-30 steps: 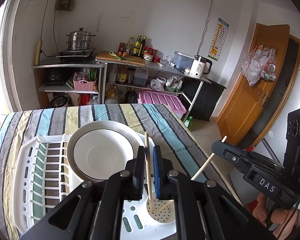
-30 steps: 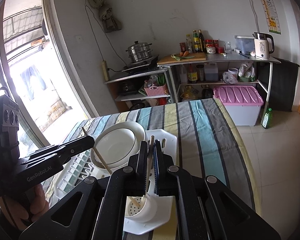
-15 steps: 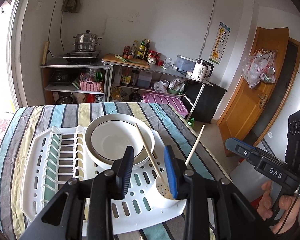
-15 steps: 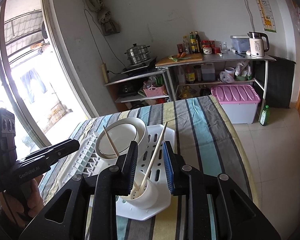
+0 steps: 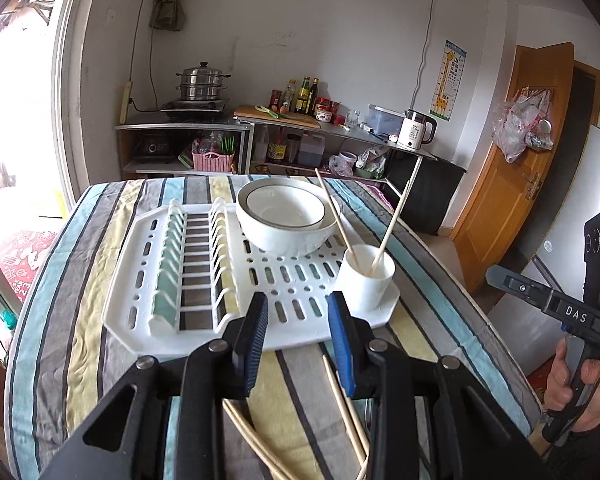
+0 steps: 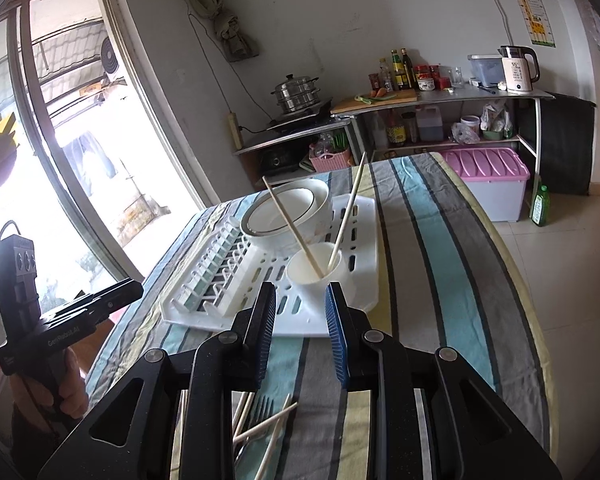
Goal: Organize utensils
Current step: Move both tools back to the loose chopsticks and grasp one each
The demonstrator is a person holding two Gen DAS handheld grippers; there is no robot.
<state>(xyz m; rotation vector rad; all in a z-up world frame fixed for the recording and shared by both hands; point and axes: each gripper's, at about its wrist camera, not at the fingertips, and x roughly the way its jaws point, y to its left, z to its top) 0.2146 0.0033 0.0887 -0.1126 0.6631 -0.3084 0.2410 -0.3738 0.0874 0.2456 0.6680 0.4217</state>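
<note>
With two chopsticks (image 5: 390,228) standing in the cup (image 5: 365,280) and both grippers' jaws apart and empty, the next pick is the loose sticks (image 6: 266,426) at the frame's bottom.

Both tongs now empty, jaws just opened: left tongs (image 5: 298,322) and right tongs (image 6: 302,312) each let go a thin wooden chopstick. Both chopsticks (image 5: 392,226) now lean in the white perforated plastic cup (image 5: 364,280). Both tongs pulled back over the striped bench (image 5: 80,300), loose wooden chopsticks (image 5: 344,404) newly in view below.
</note>
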